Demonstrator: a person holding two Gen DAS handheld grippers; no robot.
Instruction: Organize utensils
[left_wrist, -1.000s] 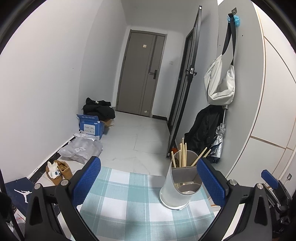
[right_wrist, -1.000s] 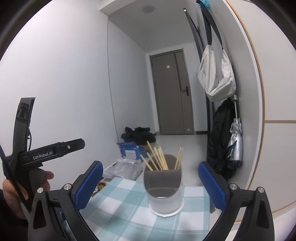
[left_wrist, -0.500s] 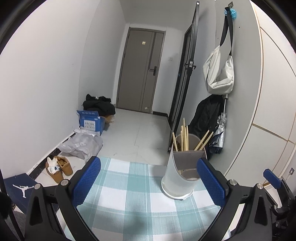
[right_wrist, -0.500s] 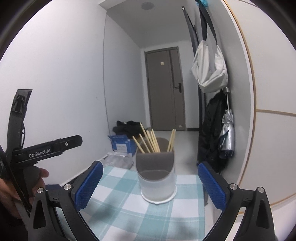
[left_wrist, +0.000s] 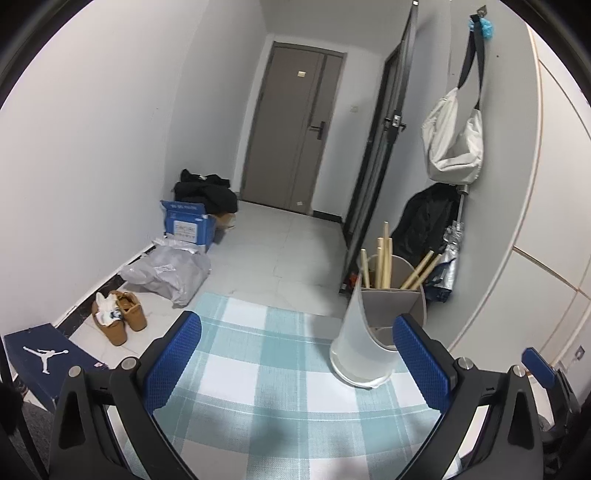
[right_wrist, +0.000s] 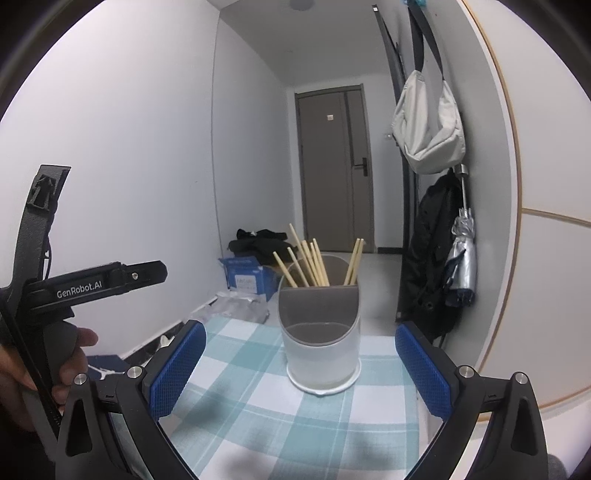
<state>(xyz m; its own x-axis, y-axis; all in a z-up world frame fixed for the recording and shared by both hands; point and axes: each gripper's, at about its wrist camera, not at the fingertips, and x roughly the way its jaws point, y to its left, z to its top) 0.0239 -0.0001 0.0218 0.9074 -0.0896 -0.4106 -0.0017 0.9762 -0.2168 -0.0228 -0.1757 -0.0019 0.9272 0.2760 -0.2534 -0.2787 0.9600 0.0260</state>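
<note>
- The frosted white plastic utensil holder with a grey inner divider (right_wrist: 320, 343) stands upright on my bench, near its far edge; through the left wrist camera the same holder (left_wrist: 364, 343) sits right of centre, just beside my right-hand blue pad.
- Pale wooden chopsticks (right_wrist: 312, 260) lean fanned out in its rear compartment. The front compartment looks empty from the right wrist camera; the left view shows the chopsticks (left_wrist: 384, 258) from the side, split into two bunches.
- My left gripper (left_wrist: 295, 354) has its jaws spread wide, holding nothing; the blue pads are dimpled rubber on black arms.
- My right gripper (right_wrist: 301, 363) also has its jaws wide apart and empty, with the holder framed between the pads but beyond them.
- Only the right view catches the left gripper's black body, lettered "GenRobot.AI" (right_wrist: 79, 284), and the hand (right_wrist: 44, 363) around its handle.
- The bench wears a teal-and-white checked woven cloth (left_wrist: 266, 387).
- Only the left view shows the tan shoes (left_wrist: 120, 315) and the navy shoebox (left_wrist: 44, 356) on the tiled floor.
</note>
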